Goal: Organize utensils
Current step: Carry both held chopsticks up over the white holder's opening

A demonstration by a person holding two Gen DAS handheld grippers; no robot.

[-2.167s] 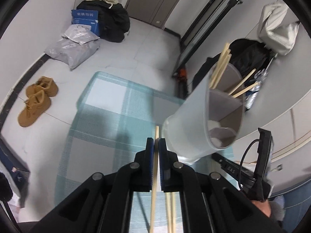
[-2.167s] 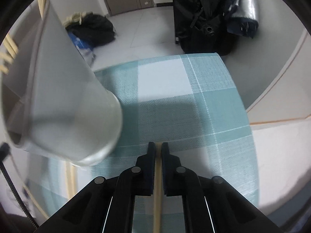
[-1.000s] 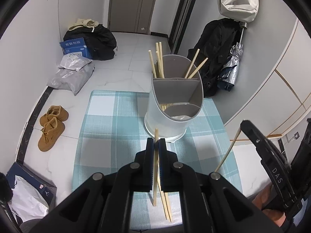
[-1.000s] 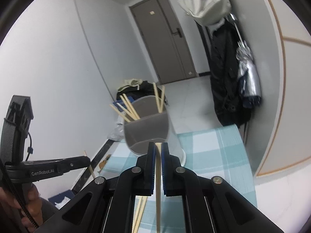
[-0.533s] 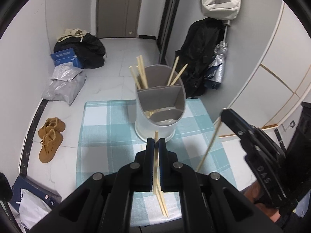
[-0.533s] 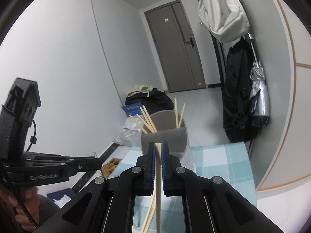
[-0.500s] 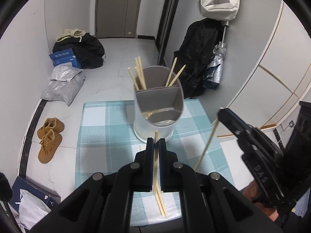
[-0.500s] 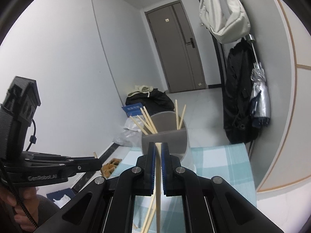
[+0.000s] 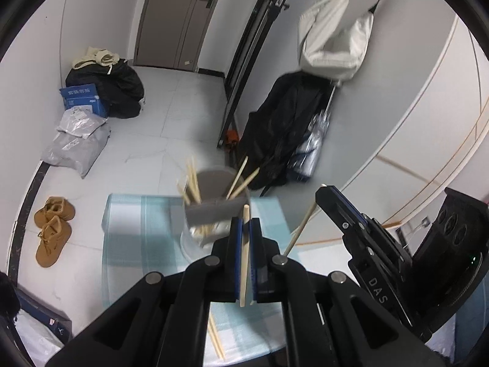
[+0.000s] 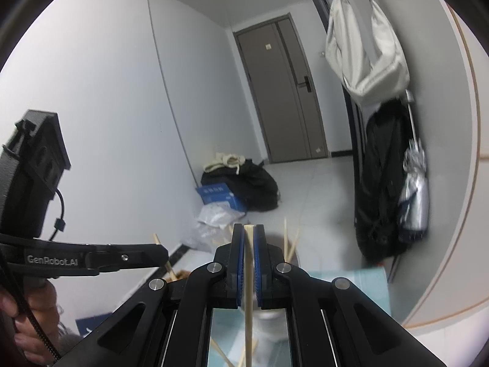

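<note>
My left tongs (image 9: 245, 223) and right tongs (image 10: 249, 229) each clamp one slender wooden chopstick (image 9: 244, 260) above the grey divided cylindrical holder (image 9: 214, 211).

This is the entrance hall of a home. A grey door (image 9: 180, 18) stands at the top centre. Brown shoes (image 9: 53, 226) lie on the tiled floor at the left. A black coat (image 9: 287, 128) and a white bag (image 9: 333, 42) hang at the upper right.
</note>
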